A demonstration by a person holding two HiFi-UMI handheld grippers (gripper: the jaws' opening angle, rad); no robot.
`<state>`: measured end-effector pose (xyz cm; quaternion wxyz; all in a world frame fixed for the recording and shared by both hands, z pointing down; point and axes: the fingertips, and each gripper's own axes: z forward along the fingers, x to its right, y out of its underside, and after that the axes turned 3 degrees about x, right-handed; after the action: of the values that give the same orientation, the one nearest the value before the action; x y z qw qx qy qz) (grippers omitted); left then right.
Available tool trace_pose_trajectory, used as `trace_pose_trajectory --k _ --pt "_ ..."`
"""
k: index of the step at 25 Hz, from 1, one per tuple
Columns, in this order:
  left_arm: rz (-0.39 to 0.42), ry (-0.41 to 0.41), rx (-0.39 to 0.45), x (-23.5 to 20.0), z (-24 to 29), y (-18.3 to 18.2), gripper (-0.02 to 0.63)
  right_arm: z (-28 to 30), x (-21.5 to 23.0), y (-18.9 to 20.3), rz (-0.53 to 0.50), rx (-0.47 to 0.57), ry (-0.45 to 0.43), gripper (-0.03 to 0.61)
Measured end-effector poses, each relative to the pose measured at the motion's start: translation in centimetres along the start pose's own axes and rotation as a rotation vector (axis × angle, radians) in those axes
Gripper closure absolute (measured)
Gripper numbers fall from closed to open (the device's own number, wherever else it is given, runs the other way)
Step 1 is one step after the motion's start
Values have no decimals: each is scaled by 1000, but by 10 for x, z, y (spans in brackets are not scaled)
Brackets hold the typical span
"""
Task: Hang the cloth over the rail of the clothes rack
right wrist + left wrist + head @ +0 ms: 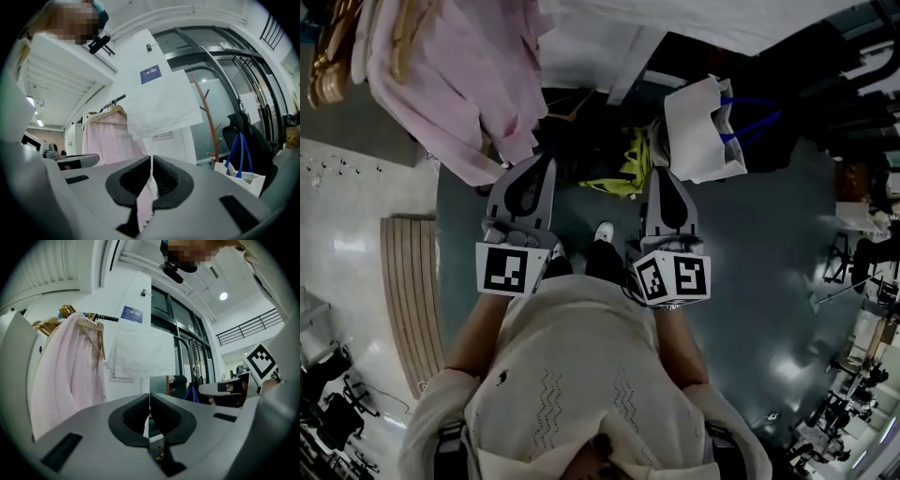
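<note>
A white cloth (140,350) hangs draped over the dark rail (101,317) of the clothes rack, to the right of the pink garments. The right gripper view shows the same cloth (161,108) hanging flat. It also crosses the top of the head view as a cloth (694,23). My left gripper (149,401) is shut with nothing between its jaws, well short of the cloth. My right gripper (151,164) is shut and empty too. In the head view the left gripper (546,161) and right gripper (659,173) sit side by side in front of my chest, below the cloth.
Pink garments (459,84) on wooden hangers (51,324) fill the rail's left part. A white bag with blue handles (703,131) stands at the right, beside a wooden coat stand (208,117). Something yellow (623,173) lies on the dark floor ahead. A slatted bench (408,300) is at left.
</note>
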<state>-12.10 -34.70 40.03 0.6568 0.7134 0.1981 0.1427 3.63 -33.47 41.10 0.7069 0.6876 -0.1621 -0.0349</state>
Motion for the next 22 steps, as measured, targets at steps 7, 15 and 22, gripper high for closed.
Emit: trace_pose_trajectory --k 7,15,22 --pt "26 24 23 22 -21 -10 597 -20 -24 -6 -32 20 -32 549" --pt "43 14 -34 57 -22 7 597 -46 13 -7 -27 -21 0 549" --pt "64 24 -82 91 -11 24 597 -60 48 -1 -6 -52 -5 549"
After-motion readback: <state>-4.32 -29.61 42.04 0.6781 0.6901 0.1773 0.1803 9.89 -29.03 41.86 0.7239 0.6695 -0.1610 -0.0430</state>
